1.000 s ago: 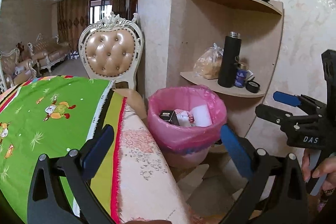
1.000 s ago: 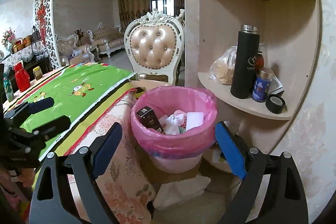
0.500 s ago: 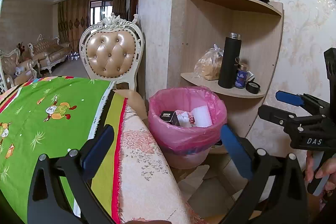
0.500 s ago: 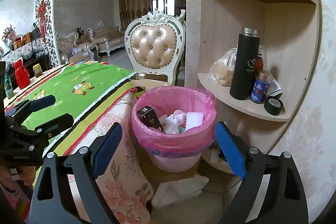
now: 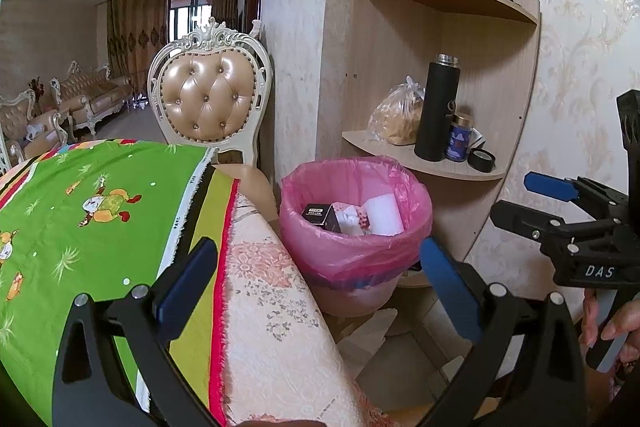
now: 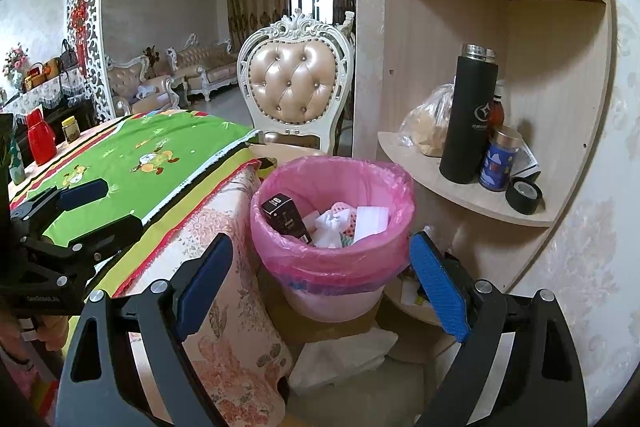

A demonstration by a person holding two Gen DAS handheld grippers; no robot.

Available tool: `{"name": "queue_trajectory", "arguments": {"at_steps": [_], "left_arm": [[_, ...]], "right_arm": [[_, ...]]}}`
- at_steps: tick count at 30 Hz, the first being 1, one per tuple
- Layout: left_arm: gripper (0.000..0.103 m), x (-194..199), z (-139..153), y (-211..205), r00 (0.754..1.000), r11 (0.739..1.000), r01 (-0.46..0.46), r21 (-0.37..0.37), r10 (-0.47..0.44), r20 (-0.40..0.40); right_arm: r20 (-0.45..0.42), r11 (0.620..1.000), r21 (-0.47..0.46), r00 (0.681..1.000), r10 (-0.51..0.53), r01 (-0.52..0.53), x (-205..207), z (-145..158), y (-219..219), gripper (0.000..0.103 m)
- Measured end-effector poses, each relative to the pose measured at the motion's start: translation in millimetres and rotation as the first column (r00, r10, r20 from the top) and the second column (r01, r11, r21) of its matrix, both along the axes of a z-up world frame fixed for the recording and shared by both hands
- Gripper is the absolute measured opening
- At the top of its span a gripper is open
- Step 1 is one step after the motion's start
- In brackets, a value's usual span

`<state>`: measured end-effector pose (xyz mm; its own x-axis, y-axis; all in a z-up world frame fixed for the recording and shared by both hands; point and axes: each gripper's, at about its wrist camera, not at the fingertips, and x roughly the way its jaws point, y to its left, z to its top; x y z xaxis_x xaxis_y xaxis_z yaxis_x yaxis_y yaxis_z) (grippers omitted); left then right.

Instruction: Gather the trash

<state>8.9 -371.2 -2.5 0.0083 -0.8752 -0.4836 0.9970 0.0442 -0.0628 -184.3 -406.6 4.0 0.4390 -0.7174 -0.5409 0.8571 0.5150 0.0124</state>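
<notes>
Wallpapered walls and a wooden corner shelf (image 6: 472, 187) are forming the backdrop, with the pink-lined trash bin (image 5: 356, 251) (image 6: 332, 267) being taken as the landmark. Trash is being held inside the bin: a black box (image 5: 320, 215) (image 6: 286, 217) is being propped against its left inner wall, crumpled white paper (image 6: 332, 227) is being seen at its middle, and a white card (image 5: 386, 217) (image 6: 370, 221) is being leaned toward its right side. Left of the bin, a worktop (image 5: 272, 311) (image 6: 216, 239) is being covered by a green cartoon cloth (image 5: 92, 211) (image 6: 152, 163). Behind the bin, a tufted chair (image 5: 210, 99) (image 6: 294, 87) is being seen. Right of and above the bin, a black flask (image 5: 438, 111) (image 6: 468, 115), a blue can (image 6: 498, 161) and a roll of black tape (image 6: 523, 195) are being kept on the shelf.

Both tongs are being held released, with nothing between their blue pads. The left tongs (image 5: 320, 287) (image 6: 80, 203) are being pointed at the bin from in front, over the worktop's edge. The right tongs (image 6: 320, 291) (image 5: 536, 195) are being held in front of the bin, straddling its width in the right wrist view.
</notes>
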Motion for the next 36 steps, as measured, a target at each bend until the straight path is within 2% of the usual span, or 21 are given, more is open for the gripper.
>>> {"name": "queue_trajectory", "arguments": {"at_steps": [36], "left_arm": [[0.098, 0.4, -6.8, -3.9, 1.000, 1.000, 0.007, 0.016, -0.006, -0.009]], "right_arm": [[0.000, 1.000, 0.009, 1.000, -0.006, 0.006, -1.5, -7.0, -0.5, 0.085]]}}
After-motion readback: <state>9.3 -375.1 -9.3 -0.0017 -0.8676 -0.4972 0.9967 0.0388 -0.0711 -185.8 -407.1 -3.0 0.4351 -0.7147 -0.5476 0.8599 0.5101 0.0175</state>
